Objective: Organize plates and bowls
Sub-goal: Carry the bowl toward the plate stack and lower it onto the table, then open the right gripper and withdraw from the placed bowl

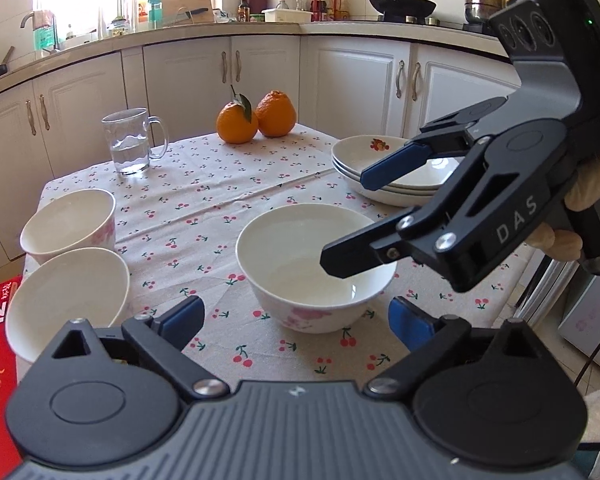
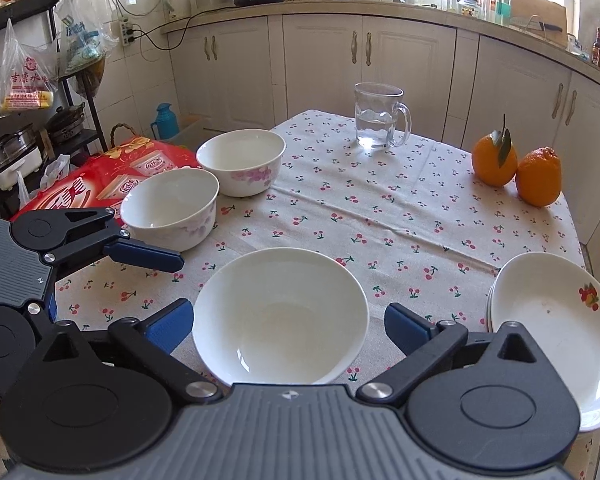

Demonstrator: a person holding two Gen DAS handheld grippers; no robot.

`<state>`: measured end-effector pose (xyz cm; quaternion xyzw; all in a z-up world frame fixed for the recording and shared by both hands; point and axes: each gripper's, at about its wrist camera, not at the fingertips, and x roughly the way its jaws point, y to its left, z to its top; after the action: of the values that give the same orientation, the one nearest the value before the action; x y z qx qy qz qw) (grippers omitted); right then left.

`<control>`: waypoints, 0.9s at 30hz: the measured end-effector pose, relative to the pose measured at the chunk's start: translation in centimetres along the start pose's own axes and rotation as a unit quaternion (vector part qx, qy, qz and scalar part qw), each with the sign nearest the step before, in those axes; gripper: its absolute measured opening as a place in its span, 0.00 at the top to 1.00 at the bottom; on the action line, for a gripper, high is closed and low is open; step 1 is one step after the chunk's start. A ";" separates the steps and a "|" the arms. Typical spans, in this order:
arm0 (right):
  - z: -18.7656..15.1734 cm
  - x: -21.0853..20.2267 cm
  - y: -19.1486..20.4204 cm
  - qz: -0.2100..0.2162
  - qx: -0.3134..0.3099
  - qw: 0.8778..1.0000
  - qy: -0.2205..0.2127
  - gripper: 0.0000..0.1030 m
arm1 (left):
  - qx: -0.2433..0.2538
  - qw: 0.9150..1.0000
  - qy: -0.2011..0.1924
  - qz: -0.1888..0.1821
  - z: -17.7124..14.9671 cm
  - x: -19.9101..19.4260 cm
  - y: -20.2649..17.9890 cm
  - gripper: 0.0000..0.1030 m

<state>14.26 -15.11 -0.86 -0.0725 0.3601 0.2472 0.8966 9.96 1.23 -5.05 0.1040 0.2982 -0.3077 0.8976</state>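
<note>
1. The right gripper (image 2: 288, 320) hangs with its jaws spread wide and empty; the centre bowl (image 2: 281, 316) sits on the table (image 2: 380, 220) between the blue pads (image 2: 404, 326), neither pad touching it. If the jaws close from here they would meet the rounded outer wall, and glazed ware could squirt out or tip.

2. The left gripper (image 1: 296, 320) is also released and holds nothing, just beside that bowl in its own view. Both tools crowd the same bowl; a careless move by either could knock fingers together or shove the bowl along the cloth.

3. On the left, two more bowls (image 2: 172, 208) stand touching or nearly so, at the table's edge above a red bag (image 2: 112, 176). Nudging one while reaching for the other could push it off the side.

4. On the right, the plates (image 1: 384, 168) are stacked near the table's edge. A sleeve or tool sweeping past could slide the stack over.

5. Further back stand a glass mug (image 2: 380, 120) holding water and two oranges (image 2: 516, 168), well apart from the dishes. A wide swing while carrying a bowl could spill the mug; the oranges could roll.
</note>
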 end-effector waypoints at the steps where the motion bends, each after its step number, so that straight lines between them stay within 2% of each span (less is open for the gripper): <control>1: 0.2 -0.2 0.2 -0.002 -0.002 1.000 -0.003 0.00 | -0.001 1.000 -0.001 0.005 -0.1 -0.4 0.1 0.05; 7: 1.3 -1.0 2.3 -0.015 -0.028 0.999 -0.014 0.00 | -0.012 0.999 -0.012 0.047 -1.0 -2.9 1.4 0.05; 12: 2.5 -0.4 4.5 -0.031 -0.052 0.998 -0.004 0.00 | -0.023 0.996 -0.013 0.082 -1.9 -4.2 3.0 0.05; 17: 3.9 1.0 6.8 -0.021 -0.077 0.997 0.011 0.00 | -0.044 0.992 -0.011 0.114 -2.9 -5.0 5.2 0.05; 21: 4.6 2.3 8.6 -0.029 -0.111 0.993 0.016 0.00 | -0.060 0.989 -0.010 0.133 -3.4 -5.2 6.9 0.05; 27: 6.1 4.4 8.9 -0.004 -0.091 0.996 0.019 0.00 | -0.067 0.987 -0.002 0.146 -3.8 -4.4 8.6 0.05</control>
<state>16.28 -3.84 1.05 -0.1597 0.3530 0.2735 0.8804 10.69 11.54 -5.44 0.0858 0.2973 -0.1528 0.9386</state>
